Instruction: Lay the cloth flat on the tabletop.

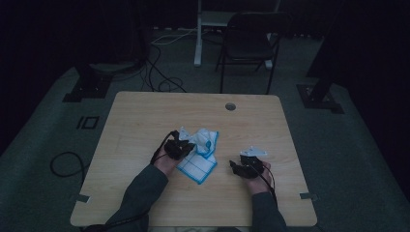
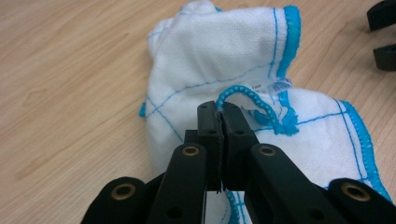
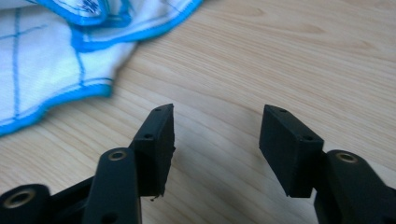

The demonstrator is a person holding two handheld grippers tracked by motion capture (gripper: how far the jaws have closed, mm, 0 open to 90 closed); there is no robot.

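A white cloth [image 1: 200, 154] with blue hems and thin blue grid lines lies crumpled at the middle of the wooden table [image 1: 145, 121]. My left gripper [image 1: 178, 147] rests on the cloth's left side. In the left gripper view its jaws are pressed together at their tips [image 2: 219, 112], shut on a fold of the cloth [image 2: 219, 51], and a loop of blue hem [image 2: 247, 93] curls out from between them. My right gripper [image 1: 246, 166] hovers over bare wood to the right of the cloth. It is open [image 3: 217, 116] with nothing between its fingers, and the cloth's edge [image 3: 51, 70] lies ahead to its left.
A round cable hole [image 1: 230, 106] sits near the table's far edge. A black folding chair [image 1: 249, 41] stands behind the table. Cables [image 1: 65, 164] lie on the floor at left, with dark stand bases [image 1: 89, 84] at both sides. The right gripper's fingers [image 2: 384, 14] show top right in the left gripper view.
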